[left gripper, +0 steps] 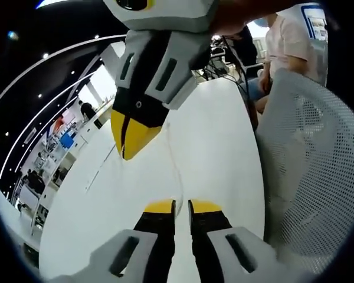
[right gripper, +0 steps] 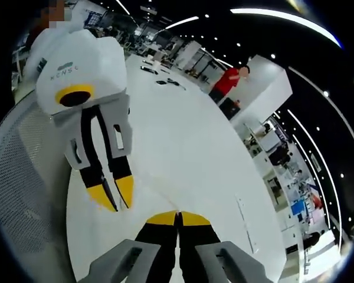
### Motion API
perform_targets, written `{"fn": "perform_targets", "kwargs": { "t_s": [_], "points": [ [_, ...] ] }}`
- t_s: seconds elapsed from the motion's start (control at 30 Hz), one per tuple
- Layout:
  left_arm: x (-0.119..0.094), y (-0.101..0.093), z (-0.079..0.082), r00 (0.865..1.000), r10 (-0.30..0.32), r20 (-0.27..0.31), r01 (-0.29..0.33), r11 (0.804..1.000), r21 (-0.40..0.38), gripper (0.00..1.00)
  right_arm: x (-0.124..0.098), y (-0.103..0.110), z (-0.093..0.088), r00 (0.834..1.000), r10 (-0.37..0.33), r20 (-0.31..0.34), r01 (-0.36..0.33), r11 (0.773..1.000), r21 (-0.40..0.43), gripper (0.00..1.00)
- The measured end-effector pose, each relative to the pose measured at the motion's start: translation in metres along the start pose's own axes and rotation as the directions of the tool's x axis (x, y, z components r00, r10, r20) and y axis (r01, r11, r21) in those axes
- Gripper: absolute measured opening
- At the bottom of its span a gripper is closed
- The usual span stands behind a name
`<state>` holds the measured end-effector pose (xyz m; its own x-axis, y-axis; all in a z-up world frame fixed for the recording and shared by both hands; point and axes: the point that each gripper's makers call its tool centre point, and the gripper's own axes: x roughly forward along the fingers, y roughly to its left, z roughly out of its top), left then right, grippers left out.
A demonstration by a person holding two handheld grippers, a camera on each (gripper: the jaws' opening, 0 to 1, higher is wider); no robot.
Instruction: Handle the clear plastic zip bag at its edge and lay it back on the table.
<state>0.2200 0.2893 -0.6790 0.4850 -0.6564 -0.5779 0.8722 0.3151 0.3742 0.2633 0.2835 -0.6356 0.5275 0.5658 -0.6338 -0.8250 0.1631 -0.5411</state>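
**Two fingers sets narrow at bag edge**

Both the left gripper [left gripper: 182, 206] [right gripper: 115, 201] and right gripper [right gripper: 178, 218] [left gripper: 127, 152] had fingers nearly closed, pinching the faintly visible clear plastic zip bag [left gripper: 174, 171] [right gripper: 148, 203] stretched between them above the white counter [left gripper: 218, 135] [right gripper: 183, 135].

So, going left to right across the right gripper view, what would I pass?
White mesh chair back → left gripper, over the table → right gripper, yellow tips together → person in red, far back.
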Motion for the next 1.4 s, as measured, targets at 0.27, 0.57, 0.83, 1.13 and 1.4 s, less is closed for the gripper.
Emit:
{"fn": "perform_targets", "kwargs": {
  "t_s": [0.27,0.57,0.83,1.13,1.4],
  "points": [
    [-0.010,0.003,0.004,1.000,0.019,0.003,-0.019,1.000,-0.007,0.06,0.008,0.008,-0.006,1.000,0.022,-0.017,-0.022,1.000,-0.003,0.00],
    [-0.026,0.004,-0.004,0.999,0.029,0.013,-0.028,0.998,-0.058,0.08,0.015,0.008,-0.018,0.999,0.021,-0.040,-0.021,1.000,0.019,0.00],
    [-0.031,0.002,-0.013,0.999,0.036,-0.002,-0.036,0.986,-0.164,0.18,0.022,0.007,-0.024,0.999,0.014,-0.053,-0.013,1.000,0.017,0.00],
    [-0.036,0.002,-0.021,0.999,0.045,-0.009,-0.046,0.962,-0.271,0.28,0.035,0.010,-0.041,0.995,0.028,-0.092,-0.029,1.000,-0.003,0.00],
    [-0.044,0.001,-0.025,0.999,0.052,-0.006,-0.051,0.955,-0.292,0.27,0.047,0.006,-0.054,0.990,0.034,-0.137,-0.039,0.999,-0.029,0.00]
  ]
}}
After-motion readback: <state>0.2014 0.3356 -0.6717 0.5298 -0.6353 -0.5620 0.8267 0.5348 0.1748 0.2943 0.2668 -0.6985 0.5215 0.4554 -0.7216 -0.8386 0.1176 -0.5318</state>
